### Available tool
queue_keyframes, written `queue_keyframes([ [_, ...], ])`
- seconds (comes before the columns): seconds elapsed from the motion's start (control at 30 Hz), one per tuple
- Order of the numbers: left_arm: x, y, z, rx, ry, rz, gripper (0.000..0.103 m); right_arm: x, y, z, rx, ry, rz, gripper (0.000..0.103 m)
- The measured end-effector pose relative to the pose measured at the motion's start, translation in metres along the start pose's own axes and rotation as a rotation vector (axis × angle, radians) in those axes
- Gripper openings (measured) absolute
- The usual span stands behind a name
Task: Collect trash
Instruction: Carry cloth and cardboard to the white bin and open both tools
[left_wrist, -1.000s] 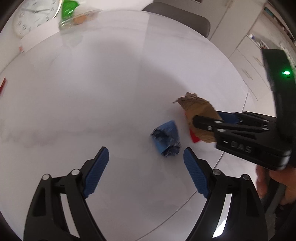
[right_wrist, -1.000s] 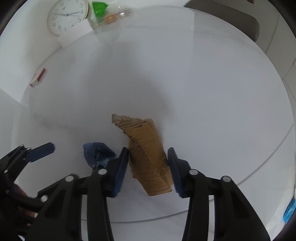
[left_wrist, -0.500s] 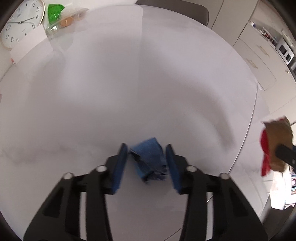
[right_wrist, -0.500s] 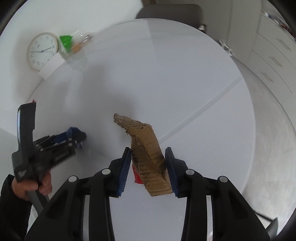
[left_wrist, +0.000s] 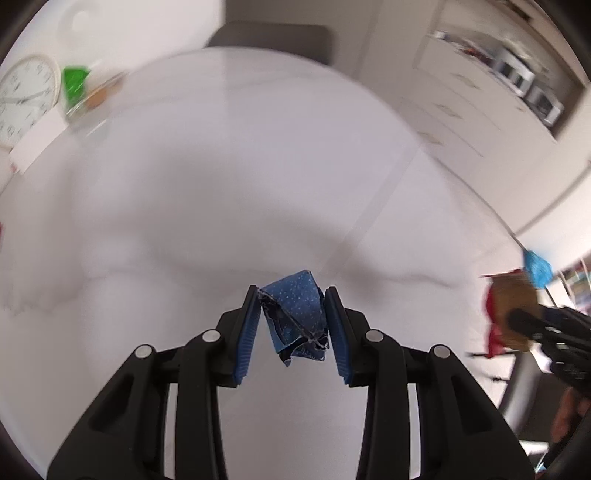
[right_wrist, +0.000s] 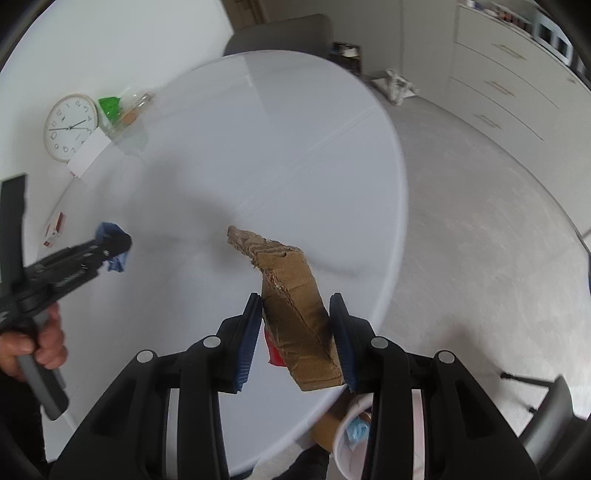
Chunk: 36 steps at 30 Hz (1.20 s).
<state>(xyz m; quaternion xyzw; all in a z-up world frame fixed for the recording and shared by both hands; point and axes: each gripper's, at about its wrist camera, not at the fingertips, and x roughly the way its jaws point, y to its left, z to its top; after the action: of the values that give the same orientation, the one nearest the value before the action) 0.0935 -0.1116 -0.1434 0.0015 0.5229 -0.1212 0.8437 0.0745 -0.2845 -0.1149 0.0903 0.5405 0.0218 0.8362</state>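
**Both tongs loaded with trash above a round white surface**

The left tongs (left_wrist: 291, 325) are clamped on a crumpled blue wrapper (left_wrist: 295, 314), pinched between the blue pads and apparently lifted clear of the surface. The right tongs (right_wrist: 295, 332) are clamped on a torn piece of brown cardboard (right_wrist: 291, 306), with a scrap of red (right_wrist: 273, 354) tucked beneath it. The cardboard's long axis runs forward along the fingers, its ragged end pointing away over the surface.

The relation that matters next: directly below the right tongs, just past the near edge of the surface, sits a white bin (right_wrist: 351, 424) (only partly seen, with something blue already inside). The cardboard hangs close above it, so the right hand seems much the nearer to a drop; the left tongs are off to the side over the surface and would have to travel across.

The round white surface (right_wrist: 258, 147) is glossy with a seam across it. At its far edge stand a wall clock (right_wrist: 70, 127) and a green packet (right_wrist: 109, 107). Beyond are a grey chair (right_wrist: 280, 33), pale floor and white drawers.
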Motion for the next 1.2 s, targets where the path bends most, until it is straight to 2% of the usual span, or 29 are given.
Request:
queue_keyframes([
  [0.23, -0.045, -0.102, -0.036, 0.17, -0.014, -0.119, 0.036, -0.045, -0.05, -0.07, 0.115, -0.025, -0.069, 0.039],
  [0.53, -0.061, -0.198, -0.079, 0.36, 0.027, -0.236, 0.036, -0.072, -0.103, -0.154, 0.273, -0.02, -0.139, 0.039],
  [0.7, -0.067, -0.228, -0.095, 0.397, 0.033, -0.263, 0.036, -0.075, -0.116, -0.179, 0.317, -0.013, -0.152, 0.039],
  [0.93, -0.071, -0.234, -0.102, 0.413, 0.035, -0.268, 0.036, -0.074, -0.131, -0.195, 0.318, 0.002, -0.159, 0.042],
  [1.03, -0.072, -0.239, -0.106, 0.412, 0.036, -0.266, 0.036, -0.07, -0.135, -0.201, 0.319, 0.019, -0.174, 0.047],
  [1.1, -0.072, -0.24, -0.108, 0.411, 0.039, -0.262, 0.036, -0.068, -0.136, -0.202, 0.321, 0.031, -0.183, 0.062],
  [1.2, -0.071, -0.239, -0.109, 0.412, 0.042, -0.261, 0.036, -0.07, -0.138, -0.206, 0.332, 0.029, -0.196, 0.076],
])
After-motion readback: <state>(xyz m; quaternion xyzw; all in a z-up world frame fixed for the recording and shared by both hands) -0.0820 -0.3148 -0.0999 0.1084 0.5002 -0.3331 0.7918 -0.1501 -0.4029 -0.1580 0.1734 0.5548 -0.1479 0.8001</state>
